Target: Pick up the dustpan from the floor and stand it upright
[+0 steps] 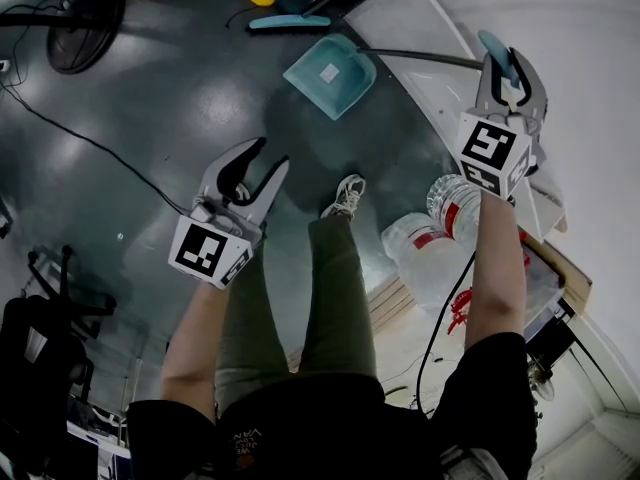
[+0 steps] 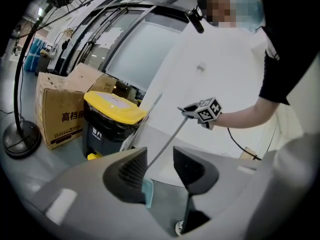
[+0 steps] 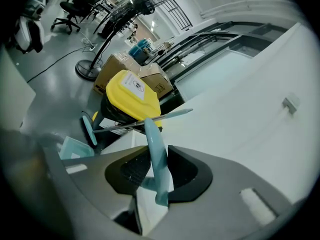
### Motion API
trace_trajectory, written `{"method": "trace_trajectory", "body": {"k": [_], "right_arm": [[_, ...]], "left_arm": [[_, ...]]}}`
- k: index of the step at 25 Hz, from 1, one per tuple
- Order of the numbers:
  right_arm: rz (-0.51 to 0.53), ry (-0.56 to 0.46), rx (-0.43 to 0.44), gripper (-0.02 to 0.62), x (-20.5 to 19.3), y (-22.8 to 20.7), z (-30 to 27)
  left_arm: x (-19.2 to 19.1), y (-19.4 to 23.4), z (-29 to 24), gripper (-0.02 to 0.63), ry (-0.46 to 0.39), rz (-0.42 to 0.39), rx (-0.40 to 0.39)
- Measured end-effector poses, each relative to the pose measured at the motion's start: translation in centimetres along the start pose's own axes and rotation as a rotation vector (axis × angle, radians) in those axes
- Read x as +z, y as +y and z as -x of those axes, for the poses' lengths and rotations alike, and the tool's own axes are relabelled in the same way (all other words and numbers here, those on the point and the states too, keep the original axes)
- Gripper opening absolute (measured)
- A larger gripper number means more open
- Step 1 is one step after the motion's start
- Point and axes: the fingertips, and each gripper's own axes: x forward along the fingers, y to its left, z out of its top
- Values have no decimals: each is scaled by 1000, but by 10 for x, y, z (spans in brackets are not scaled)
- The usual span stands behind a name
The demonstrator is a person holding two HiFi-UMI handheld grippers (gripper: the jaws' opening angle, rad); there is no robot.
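The teal dustpan [image 1: 330,73] rests with its pan on the dark floor. Its long thin rod [image 1: 420,58] slants up to the right, ending in a teal grip [image 1: 497,48]. My right gripper [image 1: 510,73] is shut on that grip; in the right gripper view the grip [image 3: 156,149] is pinched between the jaws of the right gripper [image 3: 158,153], and the pan [image 3: 75,148] lies lower left. My left gripper [image 1: 272,155] hangs open over the floor, left of the pan and apart from it. In the left gripper view the left gripper [image 2: 160,156] frames the rod [image 2: 167,141] with nothing between its pads.
A black bin with a yellow lid [image 3: 131,91] stands behind the pan, with a teal brush [image 3: 89,129] beside it. Cardboard boxes [image 2: 62,109] and a fan stand [image 2: 20,139] are farther left. Large water bottles [image 1: 435,243] and my shoe [image 1: 346,196] lie below the white wall [image 1: 560,28].
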Motion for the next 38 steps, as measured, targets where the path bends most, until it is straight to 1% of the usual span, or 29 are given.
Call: {"method": "trace_trajectory", "body": {"k": [3,8,10,15,19,23,27,31,35,38], "right_arm": [[-8,-4,-5,103,-2,4,6],[24,-30,13,109,-1,26,26],[2,-36,26,109,-2,35,34],[-138,-52,59,132,0,43,49],[-252,-34,86,153,-4,43,56],[-320,-22,112,158,-3,45,66],[-376,-25,124,158,7,43,82],[-452,-26,134,158,19,39,107],[-602,-42,158,158,36,38,142],[-671,-53,166,156,46,35,171]], "left_arm": [[-3,-2,-3,170,11,3,-6],[0,-3,-7,170,17,-2,-16],[2,-1,-8,170,18,-5,-19],[13,-1,-14,170,9,-23,-30],[26,-5,-19,170,3,-35,-43],[47,-15,-20,170,-5,-59,-59],[70,-24,-15,170,-9,-78,-70],[94,-39,-6,170,-24,-91,-81],[108,-54,3,170,-25,-88,-100],[121,-69,11,170,-27,-91,-116]]}}
